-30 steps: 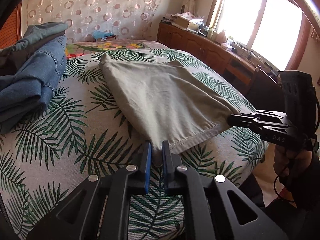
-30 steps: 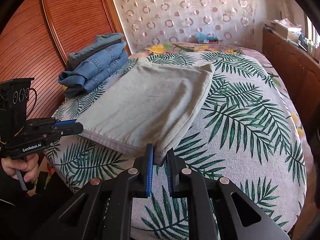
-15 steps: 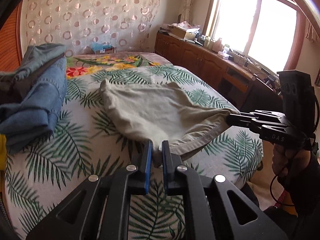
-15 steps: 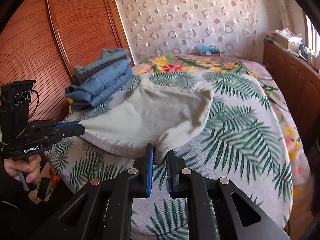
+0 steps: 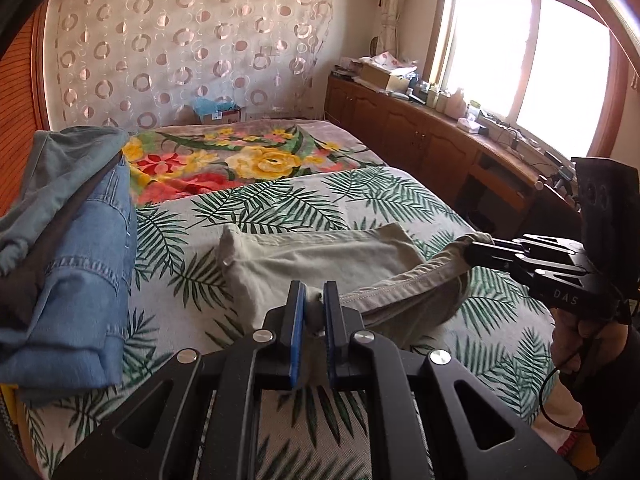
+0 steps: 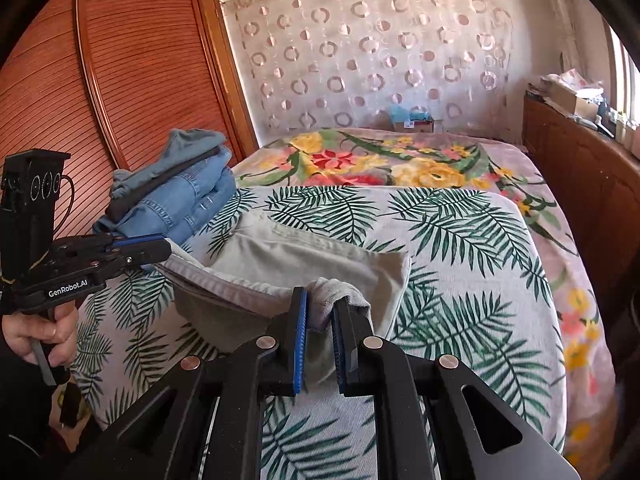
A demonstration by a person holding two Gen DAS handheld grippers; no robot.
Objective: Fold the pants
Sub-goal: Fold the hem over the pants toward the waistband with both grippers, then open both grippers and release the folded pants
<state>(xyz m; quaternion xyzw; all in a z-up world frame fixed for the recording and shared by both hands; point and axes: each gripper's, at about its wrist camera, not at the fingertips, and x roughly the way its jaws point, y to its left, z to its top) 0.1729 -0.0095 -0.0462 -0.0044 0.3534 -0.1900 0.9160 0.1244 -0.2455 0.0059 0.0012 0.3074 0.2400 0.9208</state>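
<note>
the pale khaki cotton pants [image 5: 320, 256] lie partly folded on the bed with the palm-leaf print cover [image 5: 180, 264]. the fabric is plain, with a stitched hem running along the near edge. the far part rests flat on the cover; the near edge is raised off the cover and sags between two grip points, so that a shadowed pocket opens under it.

the left tongs [image 5: 314, 308] are closed almost fully, blue pads pressed on a bunched corner of the raised hem. in the right wrist view the same left tongs [image 6: 162, 249] appear at the left side, pinching the left end of the hem, with a hand [image 6: 38, 334] on the grip handle below.

the right tongs [image 6: 320, 314] are likewise closed to a narrow gap, with a wad of the pale fabric clamped between the pads and bulging over the tips. in the left wrist view they [image 5: 474, 249] hold the right end of the hem.

the pants [image 6: 304, 258] extend away from both tongs toward the middle of the bed. a stack of folded blue denim garments [image 6: 176, 196] sits on the bed's left side, beyond the left tongs and apart from the pants. a floral blanket [image 6: 384, 164] covers the far end of the bed.
</note>
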